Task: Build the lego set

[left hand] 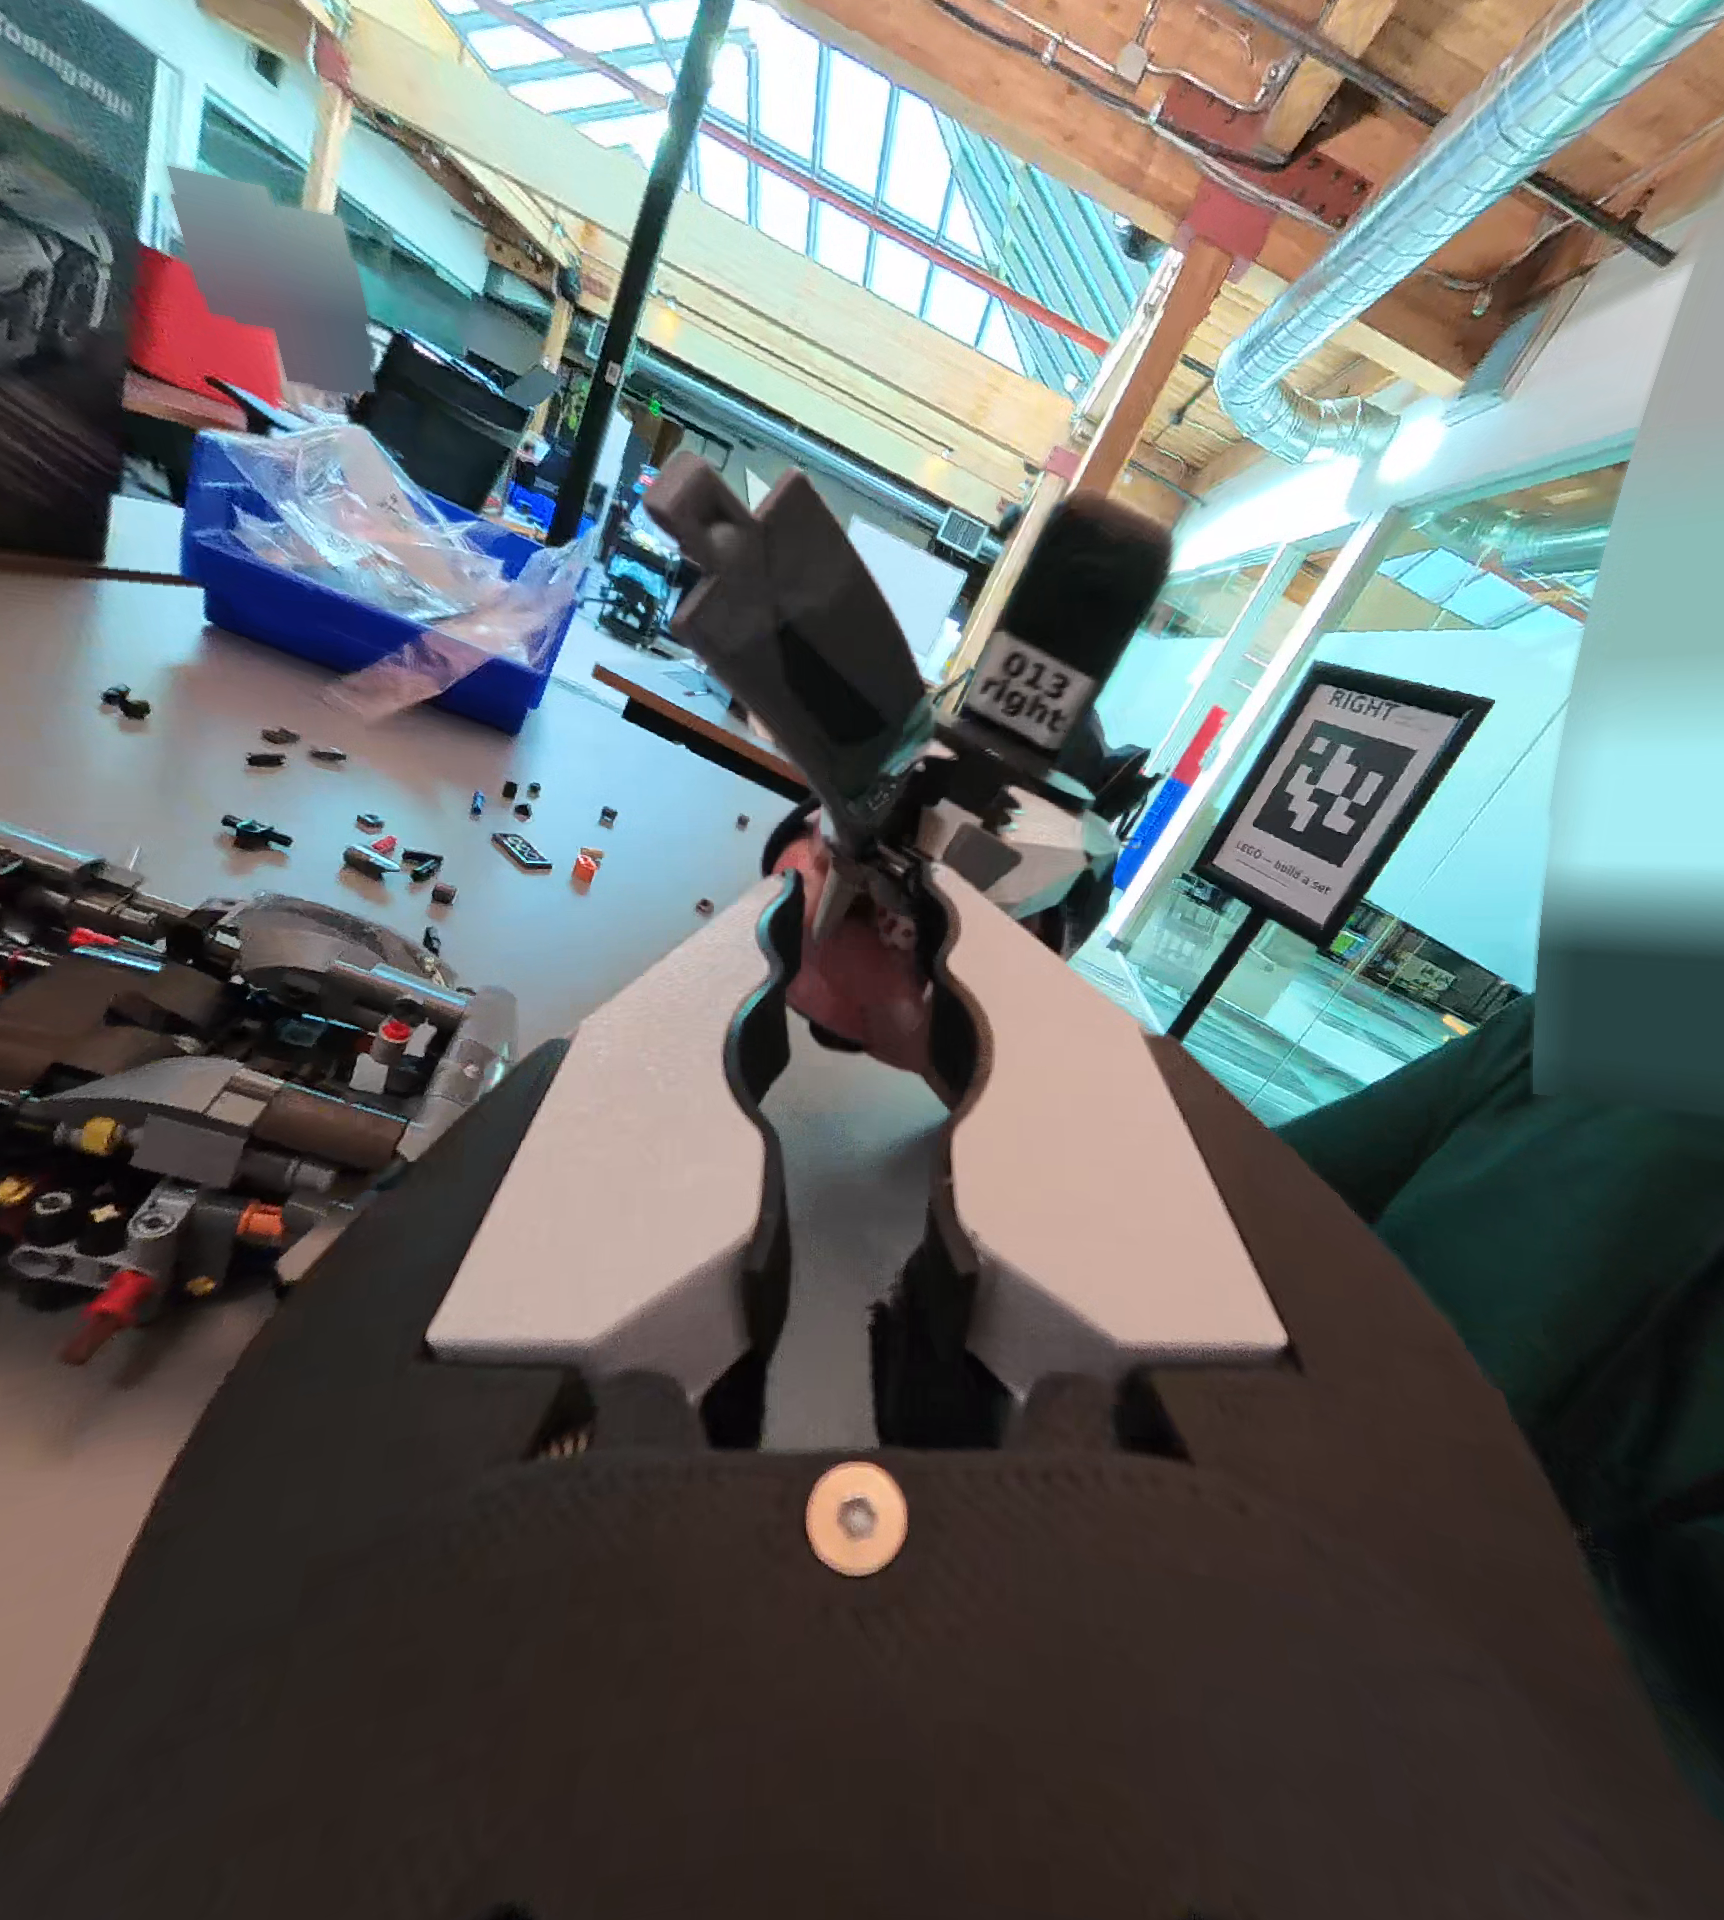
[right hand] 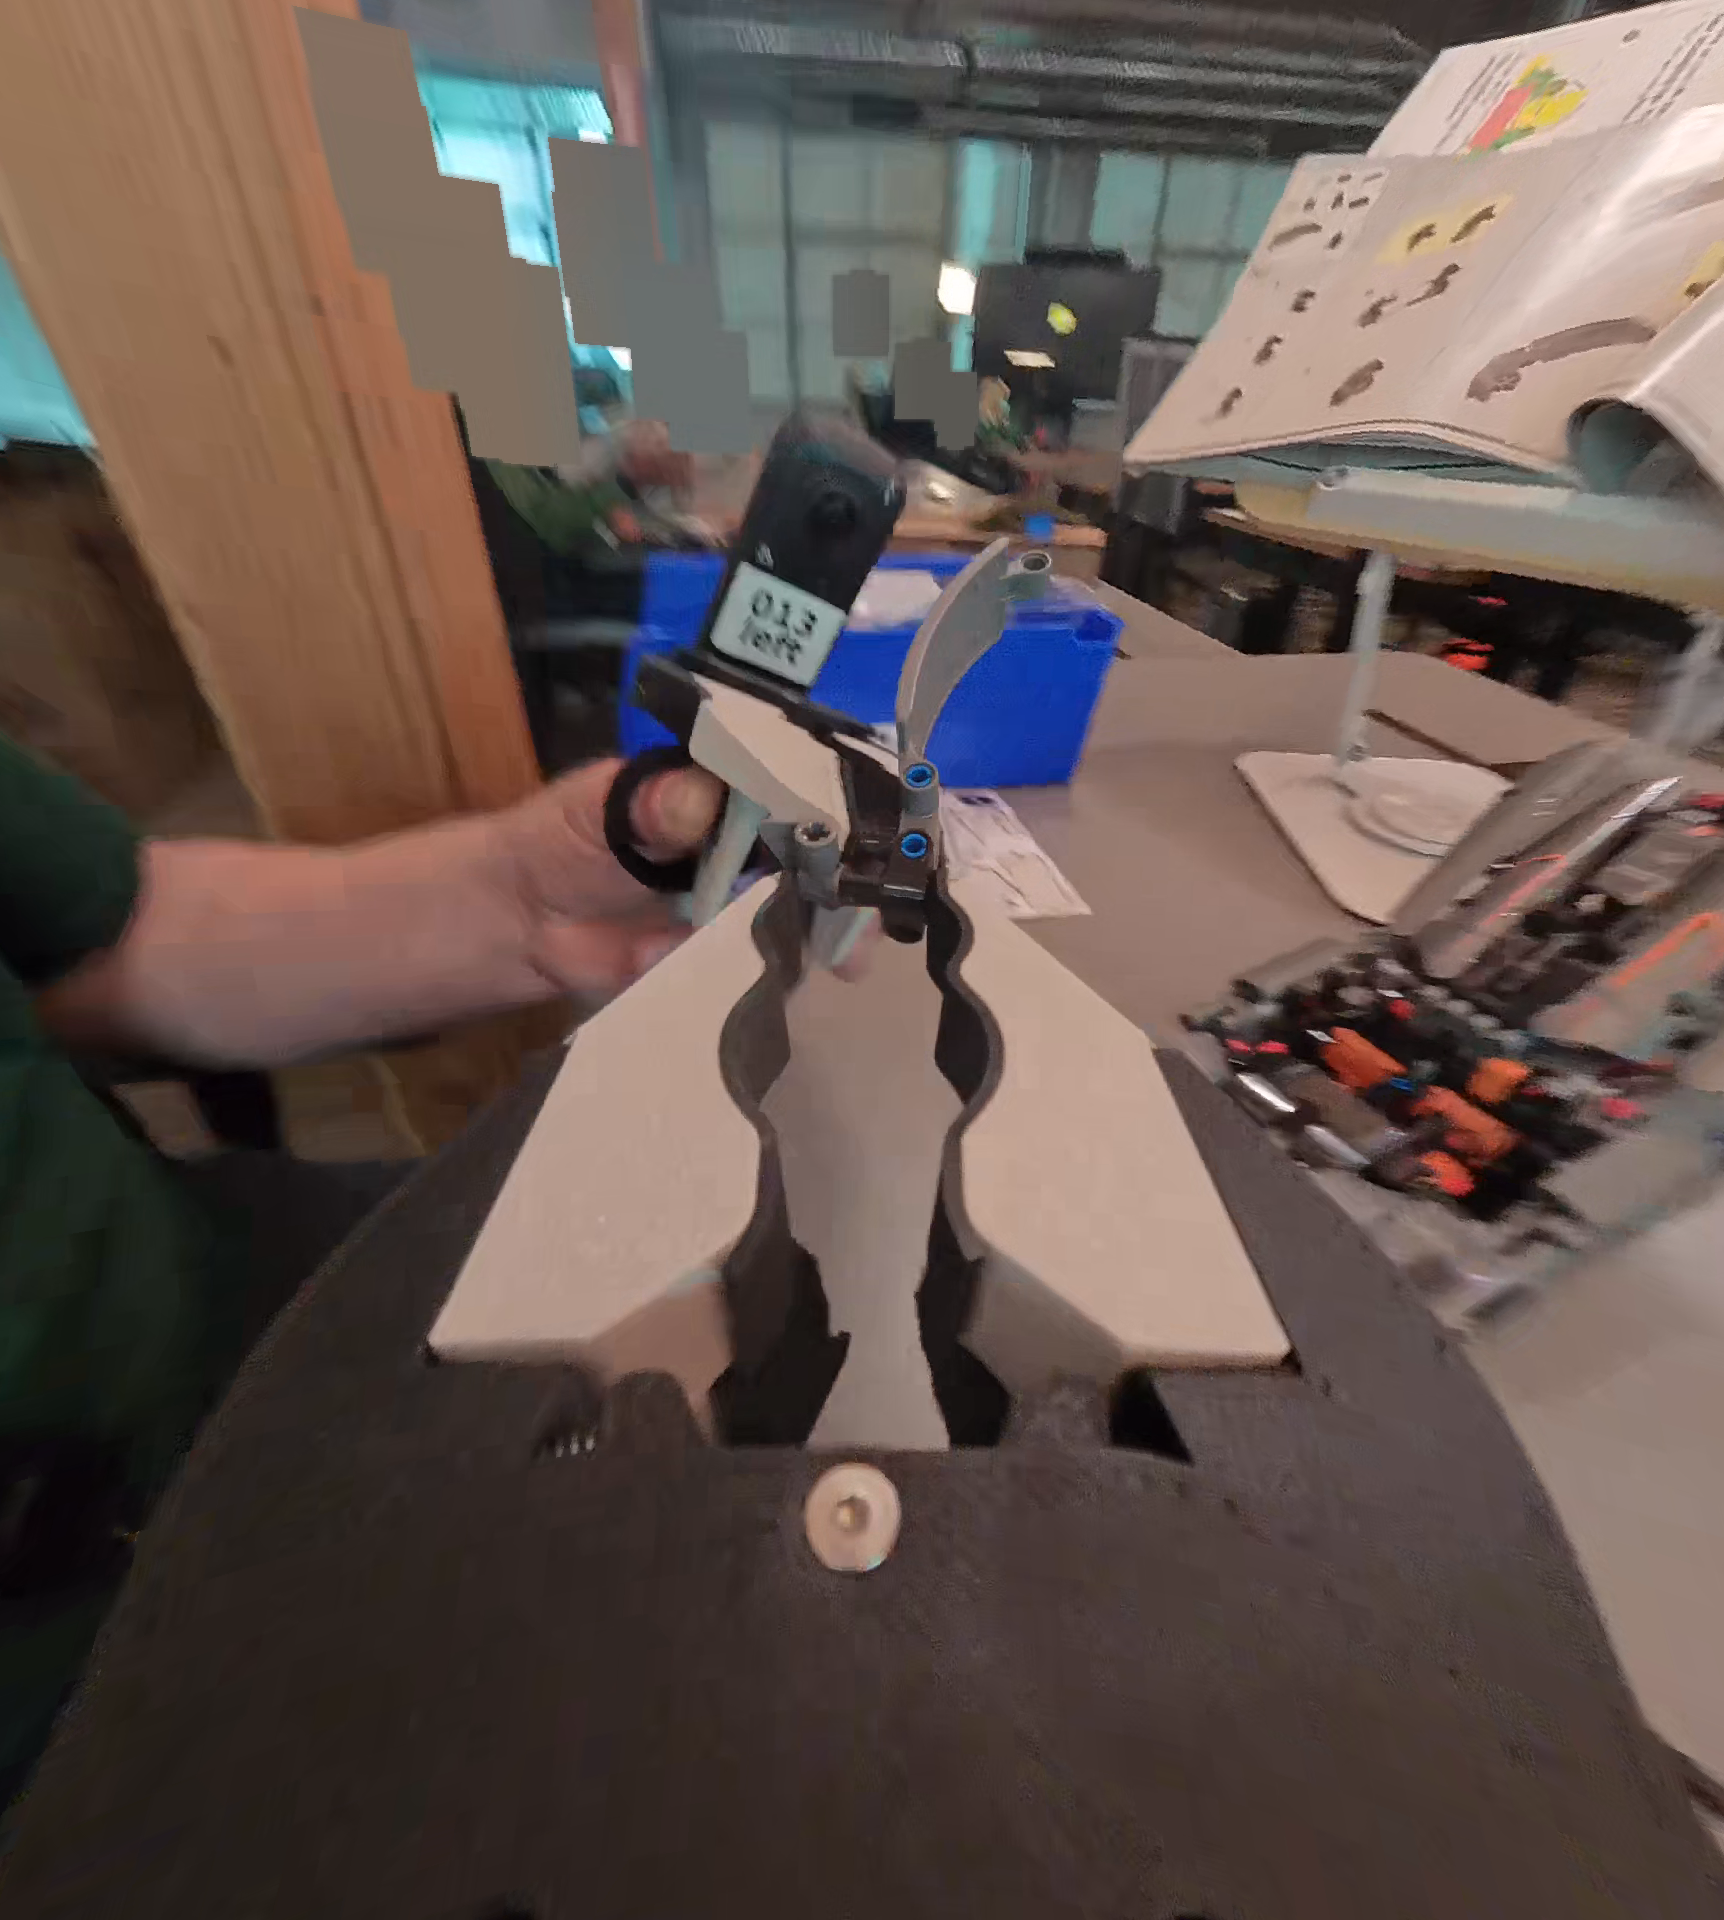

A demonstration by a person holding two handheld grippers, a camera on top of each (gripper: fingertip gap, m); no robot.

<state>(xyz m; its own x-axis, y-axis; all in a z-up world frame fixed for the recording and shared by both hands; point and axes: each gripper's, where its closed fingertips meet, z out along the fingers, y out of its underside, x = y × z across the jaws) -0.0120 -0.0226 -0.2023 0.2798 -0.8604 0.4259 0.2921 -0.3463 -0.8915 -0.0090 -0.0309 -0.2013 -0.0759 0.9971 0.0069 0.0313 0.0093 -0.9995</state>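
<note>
A small Lego sub-assembly is held up in the air between both grippers: a curved grey panel (left hand: 796, 623) on a black piece with blue pins (right hand: 889, 862). The panel also shows in the right wrist view (right hand: 951, 644). My left gripper (left hand: 863, 899) is shut on its lower end. My right gripper (right hand: 858, 904) faces it from the other side and is shut on the same black piece. The large grey, black and orange Lego model (left hand: 162, 1091) lies on the table to the left, and also shows in the right wrist view (right hand: 1512, 987).
Loose small pieces (left hand: 422, 831) lie scattered on the table (left hand: 58, 665). A blue bin with plastic bags (left hand: 370, 613) stands behind them. An open instruction booklet on a stand (right hand: 1460, 260) is at the right. A framed sign on a post (left hand: 1346, 790) stands beyond the table. The grippers are tip to tip, or close to it.
</note>
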